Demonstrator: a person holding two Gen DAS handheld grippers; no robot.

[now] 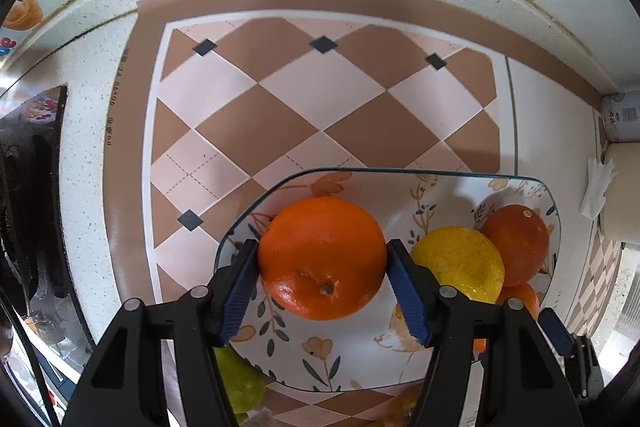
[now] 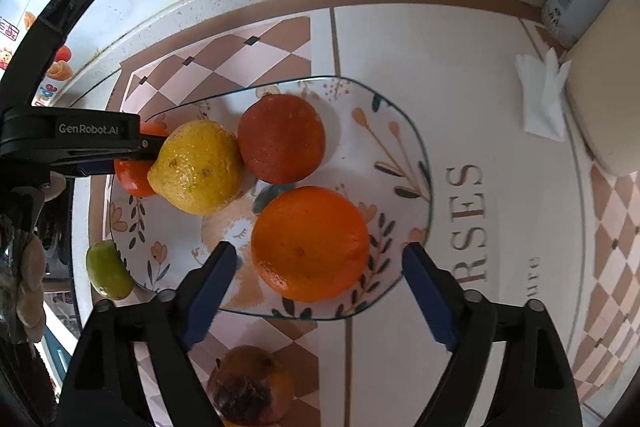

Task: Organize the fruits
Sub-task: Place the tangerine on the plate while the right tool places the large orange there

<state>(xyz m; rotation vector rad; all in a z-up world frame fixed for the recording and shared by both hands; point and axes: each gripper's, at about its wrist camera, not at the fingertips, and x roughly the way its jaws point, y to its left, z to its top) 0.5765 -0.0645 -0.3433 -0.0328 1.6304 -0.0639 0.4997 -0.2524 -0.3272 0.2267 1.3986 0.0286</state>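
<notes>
Patterned mat [image 1: 328,115] — plate [image 2: 400,131], three oranges [image 2: 310,243], one lemon [image 2: 198,167]

the glass plate with a flower print [image 2: 404,147] lies on the checked brown and pink mat [image 1: 280,107], which covers the speckled white desk [image 1: 88,187]. in the plate, the big orange [image 2: 310,243] sits nearest the camera in the right wrist view, the dark red orange [image 2: 282,139] behind it, the yellow lemon [image 2: 198,167] left of that one and touching it. the green lime [image 2: 106,271] lies outside the plate's left rim; the bruised brown fruit [image 2: 248,387] lies before the plate.
</notes>
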